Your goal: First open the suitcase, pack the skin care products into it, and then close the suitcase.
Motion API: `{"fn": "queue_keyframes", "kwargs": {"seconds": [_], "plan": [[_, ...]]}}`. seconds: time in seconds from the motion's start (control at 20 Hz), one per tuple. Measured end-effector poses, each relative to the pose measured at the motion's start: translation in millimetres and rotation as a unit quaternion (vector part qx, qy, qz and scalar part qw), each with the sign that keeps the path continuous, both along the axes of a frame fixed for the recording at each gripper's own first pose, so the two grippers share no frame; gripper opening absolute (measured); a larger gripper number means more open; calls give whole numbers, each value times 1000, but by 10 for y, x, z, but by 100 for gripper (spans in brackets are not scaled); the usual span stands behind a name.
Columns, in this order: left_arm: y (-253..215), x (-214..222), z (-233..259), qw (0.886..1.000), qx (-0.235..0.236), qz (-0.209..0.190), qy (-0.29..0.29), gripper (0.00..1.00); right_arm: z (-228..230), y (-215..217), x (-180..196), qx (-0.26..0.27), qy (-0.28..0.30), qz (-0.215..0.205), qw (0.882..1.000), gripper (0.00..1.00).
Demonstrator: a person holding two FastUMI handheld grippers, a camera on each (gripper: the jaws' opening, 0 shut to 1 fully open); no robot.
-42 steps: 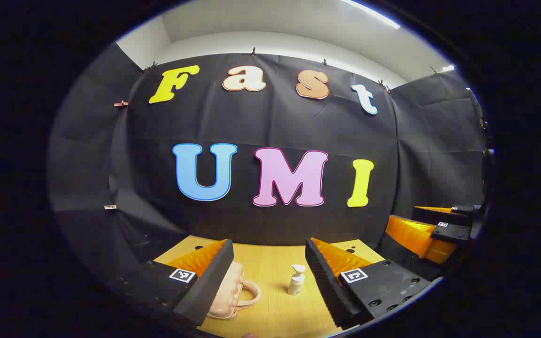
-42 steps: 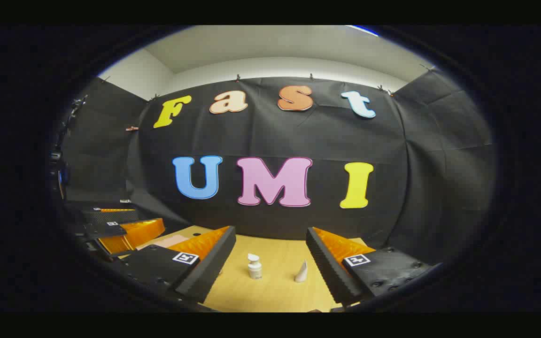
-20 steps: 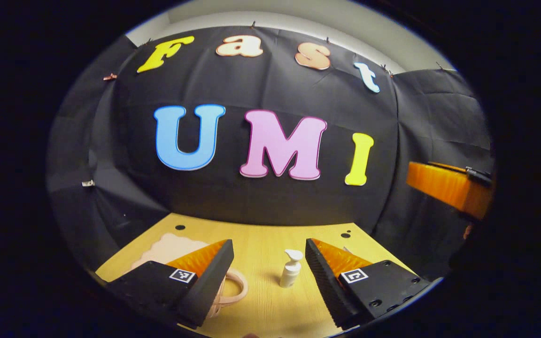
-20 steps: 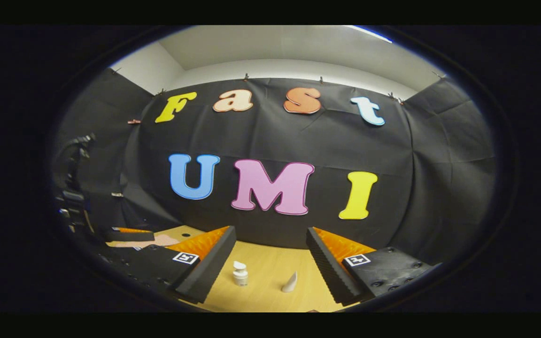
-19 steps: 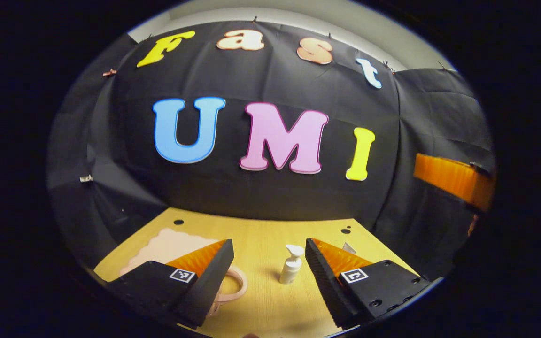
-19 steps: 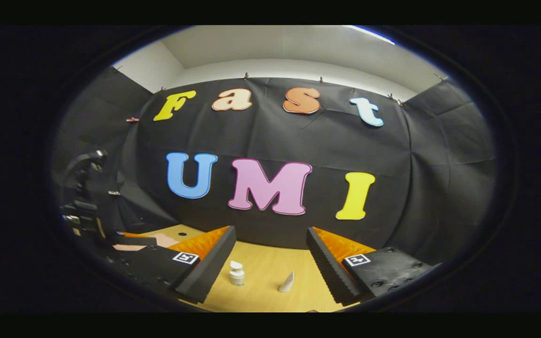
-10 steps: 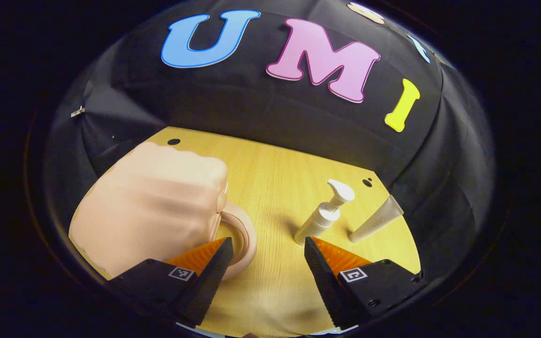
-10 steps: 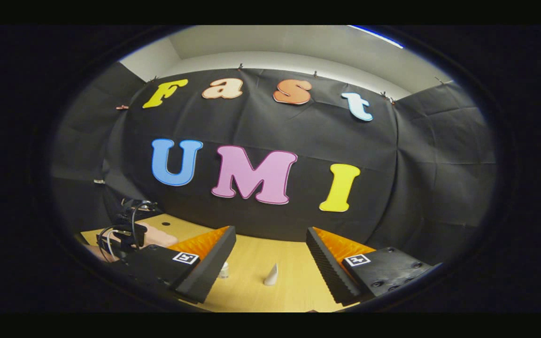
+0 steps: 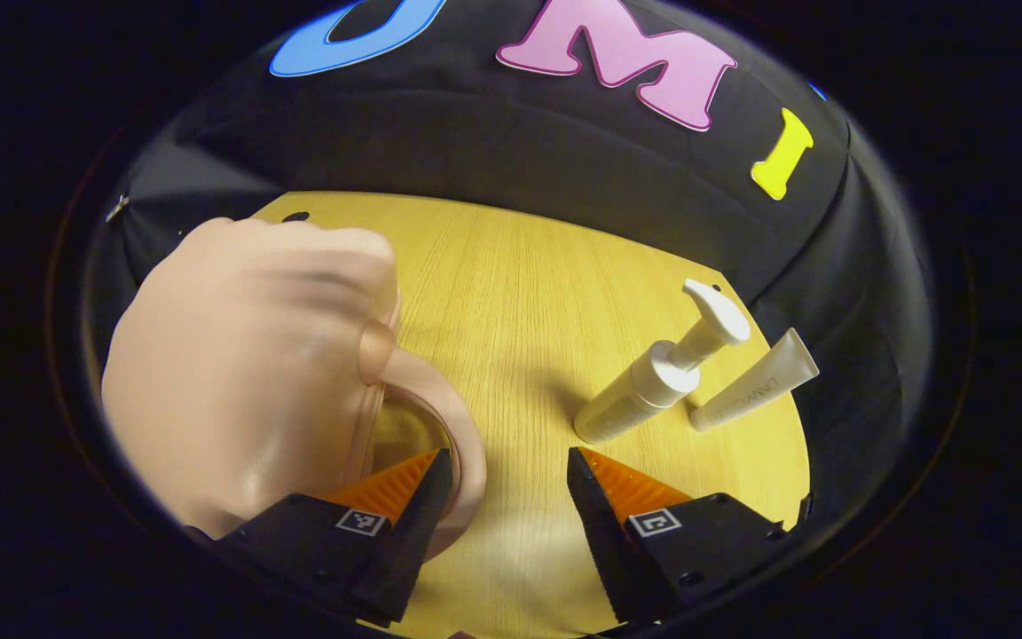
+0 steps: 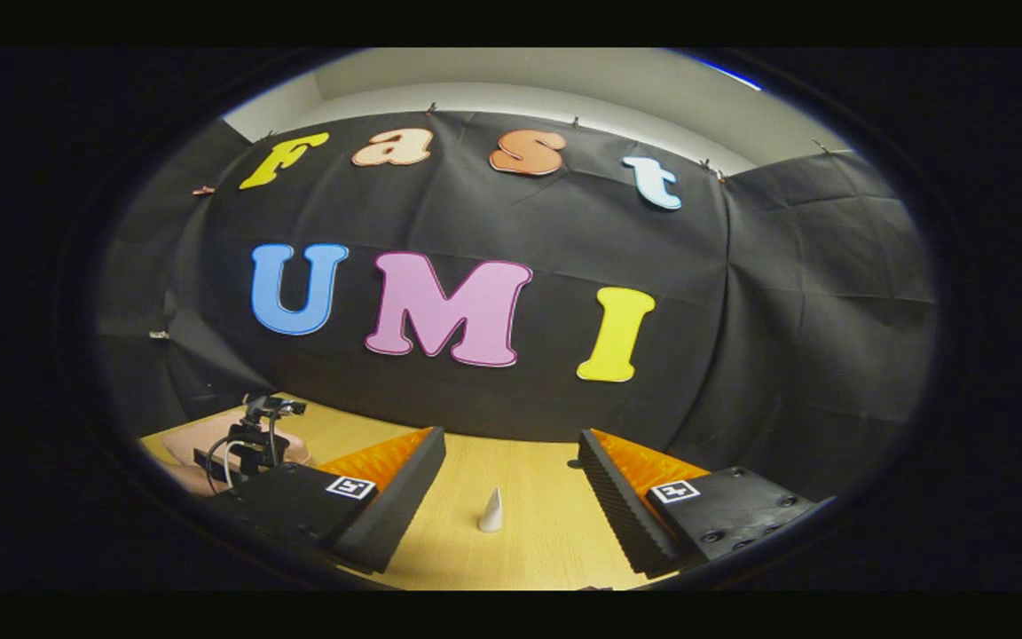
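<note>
A peach-pink suitcase [image 9: 245,373] lies shut on the left of the wooden table [image 9: 520,293]. Its looped handle [image 9: 458,417] faces the middle of the table. My left gripper [image 9: 507,466] hangs open just above the handle; the handle's arc lies between the fingers, close against the left one. A white pump bottle [image 9: 653,382] and a pale tube [image 9: 755,386] stand upright to the right. My right gripper [image 10: 511,453] is open and holds nothing, with the tube [image 10: 492,512] standing ahead between its fingers. In the right gripper view the suitcase [image 10: 181,441] lies at the far left.
Black cloth walls close the table on the back and both sides. The left gripper's camera mount and cables [image 10: 254,435] rise over the suitcase in the right gripper view. Bare wood [image 9: 511,266] stretches between the suitcase and the bottle.
My left gripper has tipped down and come in close over the suitcase handle. The right gripper has swung rightward, so the pump bottle has slipped behind its left finger.
</note>
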State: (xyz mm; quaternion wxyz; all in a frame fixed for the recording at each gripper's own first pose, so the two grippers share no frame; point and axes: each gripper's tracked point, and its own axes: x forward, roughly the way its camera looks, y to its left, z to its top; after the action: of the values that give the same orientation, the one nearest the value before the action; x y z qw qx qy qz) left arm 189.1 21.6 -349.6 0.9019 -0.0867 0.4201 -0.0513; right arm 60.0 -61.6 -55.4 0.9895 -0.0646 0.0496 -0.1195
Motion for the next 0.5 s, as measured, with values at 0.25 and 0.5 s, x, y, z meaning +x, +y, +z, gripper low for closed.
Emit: {"fn": "queue_keyframes", "kwargs": {"seconds": [0.25, 0.5], "plan": [[179, 29, -48, 1000, 22, -8, 13, 17, -57, -29, 46, 4, 6, -1, 1000, 96], [199, 57, -59, 999, 35, -28, 30, 9, -88, -75, 64, 15, 9, -1, 1000, 96]]}}
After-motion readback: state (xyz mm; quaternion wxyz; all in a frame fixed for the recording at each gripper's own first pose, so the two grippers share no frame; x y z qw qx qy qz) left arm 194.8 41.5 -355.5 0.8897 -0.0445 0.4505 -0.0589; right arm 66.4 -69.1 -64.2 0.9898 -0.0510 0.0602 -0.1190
